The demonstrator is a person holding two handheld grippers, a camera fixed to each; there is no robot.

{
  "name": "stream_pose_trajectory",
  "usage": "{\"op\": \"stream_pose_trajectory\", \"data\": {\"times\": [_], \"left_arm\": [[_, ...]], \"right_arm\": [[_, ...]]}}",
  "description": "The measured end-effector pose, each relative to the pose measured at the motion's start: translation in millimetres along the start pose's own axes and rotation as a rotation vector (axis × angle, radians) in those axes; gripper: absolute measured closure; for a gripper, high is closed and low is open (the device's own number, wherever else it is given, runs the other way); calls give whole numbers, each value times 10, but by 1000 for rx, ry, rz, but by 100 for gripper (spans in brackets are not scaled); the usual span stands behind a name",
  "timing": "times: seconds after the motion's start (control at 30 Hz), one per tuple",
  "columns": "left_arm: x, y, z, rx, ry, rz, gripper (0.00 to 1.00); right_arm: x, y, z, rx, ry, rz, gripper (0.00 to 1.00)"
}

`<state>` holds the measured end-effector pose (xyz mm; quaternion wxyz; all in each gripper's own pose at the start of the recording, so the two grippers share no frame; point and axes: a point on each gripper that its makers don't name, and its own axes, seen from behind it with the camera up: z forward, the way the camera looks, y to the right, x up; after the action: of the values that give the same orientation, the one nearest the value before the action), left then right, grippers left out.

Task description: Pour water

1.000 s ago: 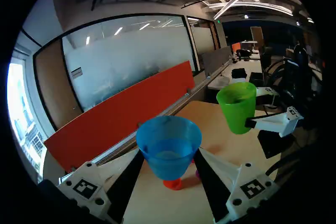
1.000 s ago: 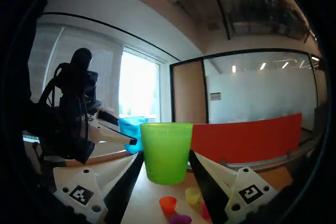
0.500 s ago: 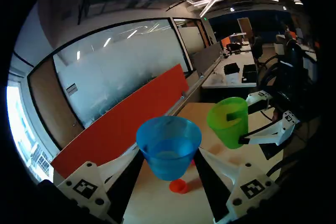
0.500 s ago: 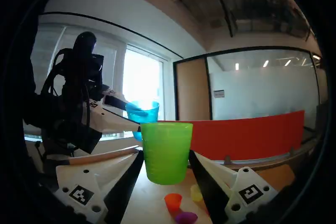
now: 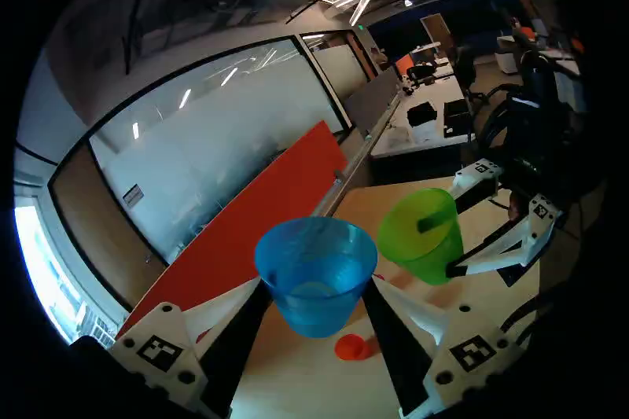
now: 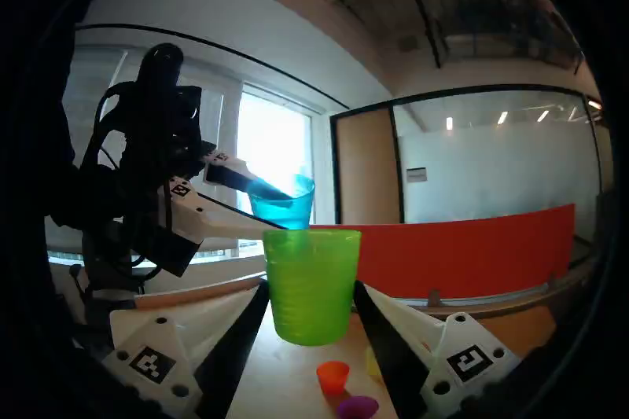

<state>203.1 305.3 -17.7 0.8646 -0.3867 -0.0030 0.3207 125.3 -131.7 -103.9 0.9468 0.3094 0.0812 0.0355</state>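
Two cups are up in the air, one in each tool. In the left gripper view, the left gripper (image 5: 316, 297) pinches the blue cup (image 5: 316, 258) in the middle of the frame, with one finger pressed on each side. A little water (image 5: 314, 290) sits low inside it.

In the right gripper view, the right gripper (image 6: 311, 289) pinches the green cup (image 6: 312, 309) the same way, at the middle bottom of the frame. This cup stands straight up and looks empty. The blue cup shows again just above the green cup's rim, a bit to the upper left. It is close, but I cannot tell if they touch.

Below them, at the bottom of the left gripper view, is a tan table (image 5: 299, 384) with a small orange cup (image 5: 351, 347) on it.

No water is falling, so I think the pour has not started. The cups are being lined up.

Next, the blue cup's lip needs to come right over the green cup's mouth. Then it should tip slowly, while the green cup is held steady, so nothing spills on the table.
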Motion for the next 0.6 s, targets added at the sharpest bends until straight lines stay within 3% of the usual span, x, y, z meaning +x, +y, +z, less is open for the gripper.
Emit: {"op": "stream_pose_trajectory", "data": {"times": [0.3,0.6], "left_arm": [[82,53,6,-9,11,42,20],[169,118,1,-8,17,117,20]], "right_arm": [[7,-29,-9,4,3,2,18],[34,-29,-20,8,8,0,18]]}}
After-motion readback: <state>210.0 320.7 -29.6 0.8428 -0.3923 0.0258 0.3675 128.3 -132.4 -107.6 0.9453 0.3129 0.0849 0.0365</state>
